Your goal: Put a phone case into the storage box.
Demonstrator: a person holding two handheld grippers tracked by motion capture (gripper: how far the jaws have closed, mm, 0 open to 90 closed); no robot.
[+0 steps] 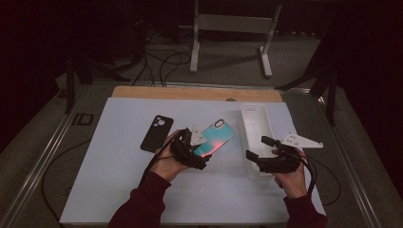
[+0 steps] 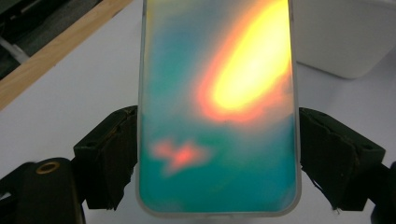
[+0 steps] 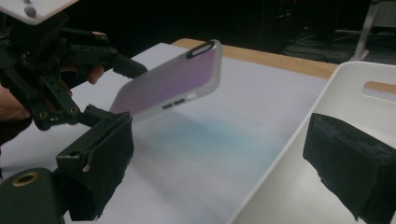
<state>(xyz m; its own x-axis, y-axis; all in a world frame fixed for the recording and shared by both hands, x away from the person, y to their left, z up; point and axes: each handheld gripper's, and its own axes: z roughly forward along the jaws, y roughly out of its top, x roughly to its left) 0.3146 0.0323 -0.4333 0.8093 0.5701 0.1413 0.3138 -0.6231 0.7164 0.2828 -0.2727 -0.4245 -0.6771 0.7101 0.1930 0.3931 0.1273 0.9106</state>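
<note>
While the left gripper clamps the iridescent phone case by its long edges, lifted off the table, pickup looks done; the right gripper hovers wide open over the white tray; placement remains; black phone case lies untouched.

You hold an iridescent teal-and-orange phone case clamped by its long edges, tilted up off the white mat.
</note>
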